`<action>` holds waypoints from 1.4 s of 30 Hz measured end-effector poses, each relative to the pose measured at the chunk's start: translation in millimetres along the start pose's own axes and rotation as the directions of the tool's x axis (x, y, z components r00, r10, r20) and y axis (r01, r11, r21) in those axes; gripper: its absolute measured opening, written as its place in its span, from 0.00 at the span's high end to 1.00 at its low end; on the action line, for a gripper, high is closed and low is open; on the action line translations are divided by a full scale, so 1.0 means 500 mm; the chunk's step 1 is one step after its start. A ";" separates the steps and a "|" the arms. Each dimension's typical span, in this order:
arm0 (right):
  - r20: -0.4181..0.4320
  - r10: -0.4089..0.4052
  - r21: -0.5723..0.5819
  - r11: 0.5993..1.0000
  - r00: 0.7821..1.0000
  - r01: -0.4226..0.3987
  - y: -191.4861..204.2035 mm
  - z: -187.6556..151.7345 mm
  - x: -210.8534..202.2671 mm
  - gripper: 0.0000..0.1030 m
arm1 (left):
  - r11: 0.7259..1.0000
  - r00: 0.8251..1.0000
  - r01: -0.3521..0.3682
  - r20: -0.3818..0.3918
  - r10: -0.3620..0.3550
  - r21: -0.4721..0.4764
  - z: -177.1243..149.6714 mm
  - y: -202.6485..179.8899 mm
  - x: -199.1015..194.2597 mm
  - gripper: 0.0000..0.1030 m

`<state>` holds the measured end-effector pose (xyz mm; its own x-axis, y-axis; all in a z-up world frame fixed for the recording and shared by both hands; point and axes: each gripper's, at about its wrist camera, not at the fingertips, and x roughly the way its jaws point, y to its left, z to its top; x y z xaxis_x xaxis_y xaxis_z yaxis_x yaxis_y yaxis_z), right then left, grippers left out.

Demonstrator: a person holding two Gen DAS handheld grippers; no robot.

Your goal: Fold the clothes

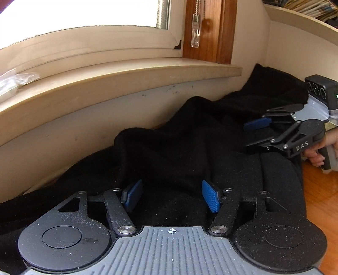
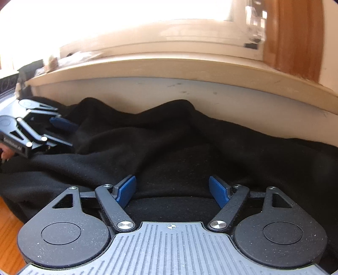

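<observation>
black garment folds hide right tool's lower pad.

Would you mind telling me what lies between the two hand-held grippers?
Only rumpled black cloth: in the right wrist view it runs unbroken from the right hand-held gripper to the left hand-held gripper. Nothing else shows there.

One black garment – two grippers.

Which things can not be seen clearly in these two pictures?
- Black garment: its type and full shape; folds and the frame edges hide them in both views.
- Items on the window sill: blurred and washed out by window glare, right wrist view.
- Shelf contents: cut off by the top edge, left wrist view.
</observation>
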<state>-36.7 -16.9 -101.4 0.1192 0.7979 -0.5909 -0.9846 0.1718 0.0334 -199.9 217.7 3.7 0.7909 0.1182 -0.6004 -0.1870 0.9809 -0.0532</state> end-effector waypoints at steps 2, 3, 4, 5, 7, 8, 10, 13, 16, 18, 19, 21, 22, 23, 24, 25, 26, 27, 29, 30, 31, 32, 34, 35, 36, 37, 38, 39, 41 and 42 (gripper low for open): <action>-0.003 0.021 -0.019 1.000 1.000 -0.021 0.024 -0.006 -0.008 0.26 | 1.000 1.000 -0.002 -0.002 0.002 0.008 -0.010 0.002 -0.014 0.36; -0.005 0.031 -0.025 0.999 1.000 -0.031 0.035 -0.009 -0.013 0.26 | 1.000 1.000 -0.003 -0.003 0.003 0.012 -0.014 0.003 -0.021 0.36; -0.005 0.041 -0.031 0.999 0.999 -0.041 0.044 -0.013 -0.018 0.26 | 1.000 1.000 -0.003 -0.003 0.003 0.016 -0.017 0.002 -0.028 0.36; -0.002 0.049 -0.037 0.998 0.999 -0.049 0.052 -0.017 -0.025 0.26 | 1.000 1.000 -0.002 -0.004 0.002 0.021 -0.020 0.001 -0.035 0.36; 0.007 0.066 -0.045 0.997 0.998 -0.066 0.065 -0.028 -0.041 0.26 | 1.000 1.000 0.000 -0.002 0.000 0.021 -0.028 -0.001 -0.048 0.35; 0.017 0.075 -0.042 0.996 0.997 -0.075 0.066 -0.035 -0.054 0.26 | 1.000 1.000 0.001 -0.001 -0.001 0.018 -0.033 -0.001 -0.054 0.35; 0.057 0.066 -0.021 0.998 0.996 -0.065 0.053 -0.050 -0.092 0.26 | 1.000 1.000 0.000 0.003 0.000 0.009 -0.037 0.000 -0.060 0.35; 0.130 -0.022 0.019 1.000 0.991 0.020 -0.001 -0.086 -0.175 0.26 | 1.000 1.000 -0.010 0.010 0.010 0.002 -0.043 0.001 -0.067 0.35; 0.141 -0.182 0.056 0.983 0.973 0.176 -0.085 -0.138 -0.262 0.26 | 1.000 0.999 -0.022 0.035 0.023 -0.018 -0.049 0.001 -0.080 0.35; 0.117 -0.267 0.079 0.963 0.956 0.260 -0.148 -0.177 -0.312 0.27 | 0.997 0.997 -0.044 0.059 0.048 -0.059 -0.046 0.001 -0.085 0.35; 0.102 -0.314 0.082 0.948 0.944 0.306 -0.178 -0.200 -0.338 0.27 | 0.995 0.996 -0.055 0.070 0.061 -0.081 -0.044 0.001 -0.087 0.35; 0.055 -0.398 0.083 0.916 0.916 0.393 -0.227 -0.238 -0.379 0.27 | 0.986 0.991 -0.090 0.085 0.103 -0.140 -0.034 0.000 -0.086 0.33; 0.029 -0.438 0.082 0.897 0.898 0.435 -0.249 -0.257 -0.398 0.27 | 0.982 0.988 -0.113 0.091 0.128 -0.151 -0.025 -0.006 -0.081 0.30; 0.008 -0.470 0.083 0.880 0.883 0.468 -0.270 -0.273 -0.415 0.27 | 0.977 0.983 -0.136 0.097 0.153 -0.161 -0.015 -0.012 -0.077 0.28; -0.008 -0.491 0.088 0.867 0.871 0.490 -0.286 -0.287 -0.431 0.27 | 0.973 0.979 -0.155 0.104 0.175 -0.172 -0.007 -0.017 -0.072 0.25; -0.019 -0.510 0.097 0.855 0.860 0.509 -0.301 -0.299 -0.446 0.27 | 0.970 0.977 -0.161 0.113 0.183 -0.181 0.002 -0.020 -0.065 0.25; -0.024 -0.524 0.112 0.845 0.851 0.524 -0.313 -0.309 -0.460 0.27 | 0.967 0.974 -0.166 0.121 0.191 -0.191 0.010 -0.023 -0.058 0.25; -0.027 -0.535 0.124 0.836 0.844 0.534 -0.323 -0.317 -0.472 0.27 | 0.965 0.972 -0.168 0.129 0.196 -0.200 0.017 -0.025 -0.051 0.25; -0.037 -0.544 0.136 0.828 0.838 0.543 -0.337 -0.329 -0.489 0.27 | 0.967 0.974 -0.145 0.140 0.176 -0.210 0.020 -0.026 -0.039 0.25; -0.044 -0.546 0.137 0.826 0.837 0.546 -0.341 -0.334 -0.496 0.27 | 0.968 0.975 -0.141 0.140 0.172 -0.206 0.017 -0.028 -0.035 0.24; -0.051 -0.546 0.130 0.827 0.836 0.547 -0.343 -0.339 -0.501 0.27 | 0.970 0.976 -0.140 0.136 0.169 -0.200 0.013 -0.030 -0.031 0.24; -0.057 -0.545 0.123 0.828 0.837 0.547 -0.348 -0.343 -0.508 0.27 | 0.970 0.979 -0.135 0.126 0.162 -0.201 0.011 -0.031 -0.028 0.24; -0.067 -0.538 0.118 0.832 0.840 0.542 -0.350 -0.353 -0.519 0.27 | 0.966 0.982 -0.119 0.120 0.150 -0.229 0.010 -0.024 -0.028 0.24; -0.066 -0.531 0.118 0.836 0.845 0.535 -0.351 -0.356 -0.523 0.27 | 0.963 0.982 -0.112 0.120 0.145 -0.246 0.008 -0.017 -0.028 0.24; -0.065 -0.524 0.119 0.841 0.849 0.528 -0.352 -0.357 -0.523 0.27 | 0.959 0.983 -0.105 0.120 0.140 -0.264 0.006 -0.011 -0.028 0.24; -0.063 -0.518 0.120 0.845 0.853 0.521 -0.352 -0.359 -0.524 0.27 | 0.955 0.984 -0.099 0.118 0.137 -0.280 0.005 -0.006 -0.028 0.23; -0.062 -0.511 0.121 0.849 0.858 0.514 -0.353 -0.360 -0.525 0.28 | 0.951 0.984 -0.101 0.110 0.138 -0.292 0.004 -0.002 -0.027 0.23; -0.060 -0.504 0.122 0.853 0.862 0.507 -0.353 -0.361 -0.526 0.30 | 0.948 0.985 -0.102 0.102 0.139 -0.300 0.004 0.000 -0.026 0.23; -0.052 -0.487 0.117 0.864 0.872 0.490 -0.357 -0.359 -0.522 0.41 | 0.949 0.985 -0.107 0.097 0.141 -0.296 0.007 -0.002 -0.023 0.23; -0.050 -0.475 0.119 0.870 0.878 0.478 -0.361 -0.356 -0.520 0.48 | 0.950 0.985 -0.109 0.094 0.142 -0.294 0.008 -0.003 -0.022 0.23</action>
<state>87.1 -358.0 -97.3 0.5664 0.5900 -0.5755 -0.7846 0.5997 -0.1573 -205.8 215.5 13.6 0.8076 0.2707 -0.5239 -0.4351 0.8732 -0.2195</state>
